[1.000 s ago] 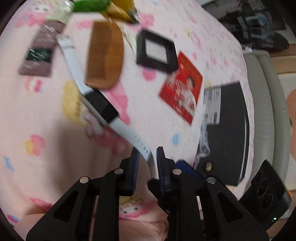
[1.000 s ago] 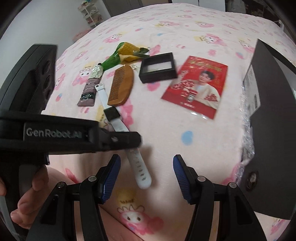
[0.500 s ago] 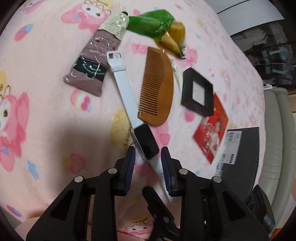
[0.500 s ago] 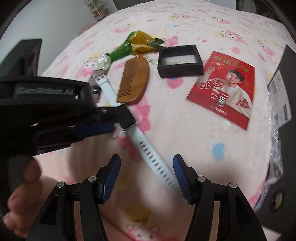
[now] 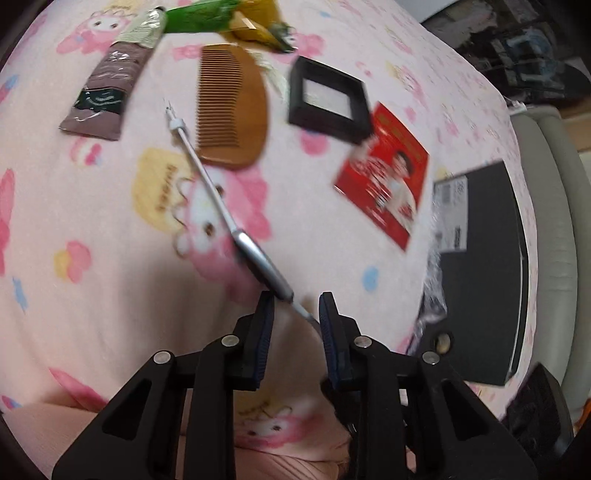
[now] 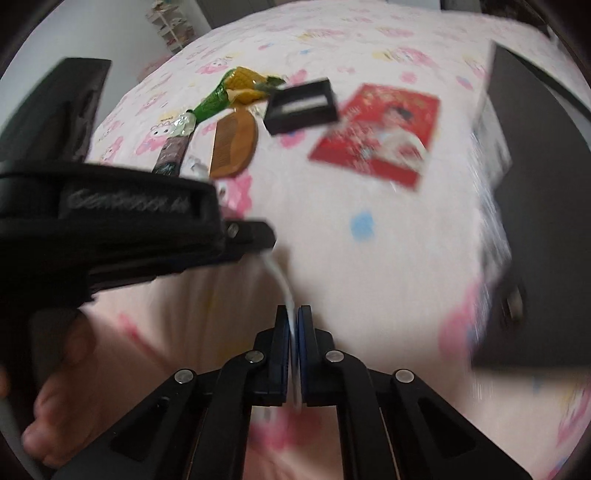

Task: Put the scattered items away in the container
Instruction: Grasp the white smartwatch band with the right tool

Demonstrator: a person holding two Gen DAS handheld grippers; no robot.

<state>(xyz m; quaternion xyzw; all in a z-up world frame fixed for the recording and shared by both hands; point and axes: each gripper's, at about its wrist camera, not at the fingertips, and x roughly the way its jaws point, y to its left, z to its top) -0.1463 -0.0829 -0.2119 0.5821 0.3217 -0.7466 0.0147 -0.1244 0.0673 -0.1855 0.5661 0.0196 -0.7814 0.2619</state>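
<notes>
Watch is up off the pink blanket and seen edge-on, so you're in the pickup step, with both tools on the one item. Your right gripper has clamped tight on the white strap's lower end, pads pressed flat against it with the band running down between them. Your left gripper is closing; the strap just below the watch body passes between its blue pads, close against the left pad, but the blur leaves me unable to say whether they're biting yet.

Take the watch as your landmark. Beyond its far buckle end lies the wooden comb, just beside the strap. Left of that sits the brown tube, and further off the green-and-yellow packet. To the right of the watch are the black square frame and then the red card, both well apart from it. Further right again is the dark box, which I'd judge to be your container.

Next, I reckon, you carry the watch right across the card to that box. Keep the strap taut between both grips, or the heavy body may swing and slip.
</notes>
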